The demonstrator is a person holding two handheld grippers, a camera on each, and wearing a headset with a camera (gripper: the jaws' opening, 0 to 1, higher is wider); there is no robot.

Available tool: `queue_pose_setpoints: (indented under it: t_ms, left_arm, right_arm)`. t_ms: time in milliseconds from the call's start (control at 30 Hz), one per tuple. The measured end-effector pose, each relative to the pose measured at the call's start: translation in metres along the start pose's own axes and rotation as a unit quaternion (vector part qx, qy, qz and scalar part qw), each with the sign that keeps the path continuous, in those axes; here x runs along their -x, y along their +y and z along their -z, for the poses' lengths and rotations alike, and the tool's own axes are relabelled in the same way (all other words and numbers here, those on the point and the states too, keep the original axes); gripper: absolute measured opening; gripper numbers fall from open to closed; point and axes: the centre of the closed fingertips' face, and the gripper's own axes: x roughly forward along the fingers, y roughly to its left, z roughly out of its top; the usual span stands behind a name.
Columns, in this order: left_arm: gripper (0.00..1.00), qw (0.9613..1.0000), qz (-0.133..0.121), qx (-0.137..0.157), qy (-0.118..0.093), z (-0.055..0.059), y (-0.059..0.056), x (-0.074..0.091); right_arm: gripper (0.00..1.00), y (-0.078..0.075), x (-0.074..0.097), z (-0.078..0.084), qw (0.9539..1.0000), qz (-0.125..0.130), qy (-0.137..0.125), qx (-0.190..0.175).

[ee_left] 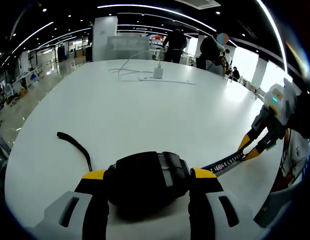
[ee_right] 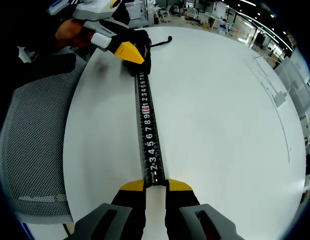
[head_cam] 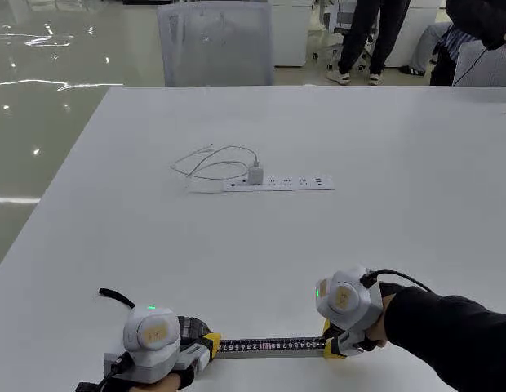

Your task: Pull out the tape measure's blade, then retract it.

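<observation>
Bottom edge of the head view: the left gripper (head_cam: 197,349) is clamped on the black tape measure (ee_left: 147,182), one yellow-tipped jaw on each side of the case. The case sits low on the white table (head_cam: 261,245). Its black strap (ee_left: 75,145) trails across the table toward the left of the frame. The blade (ee_right: 147,130) is out, running straight across the bottom of the frame, with a dark face, white numbers and a red mark partway along. At lower right, the right gripper (ee_right: 155,185) is pinched tight on the blade's end. Up at mid-frame there's a white power strip (head_cam: 277,183) with a charger (head_cam: 255,175) plugged in and a looped cable (head_cam: 212,163). Past the far edge are a grey chair (head_cam: 215,41) and people (head_cam: 363,41) standing.
</observation>
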Motion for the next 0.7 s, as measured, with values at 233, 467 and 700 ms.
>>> queue_pose_setpoints:
  t_ms: [233,467,700]
  left_arm:
    - [0.60,1.0000,0.000,0.000,0.000,0.0001,-0.0001,-0.0005]
    - [0.60,1.0000,-0.001,0.000,-0.001,0.0001,-0.0003,-0.0008]
    - [0.60,1.0000,0.000,0.001,0.001,0.0000,-0.0002,-0.0006]
  right_arm:
    - [0.10,-0.0002,-0.0023,-0.0026,1.0000,0.000,0.001,0.005]
    - [0.10,0.0006,-0.0035,-0.0066,0.9999,0.001,0.003,0.010]
    - [0.10,0.0004,-0.0049,-0.0094,1.0000,0.002,0.001,0.006]
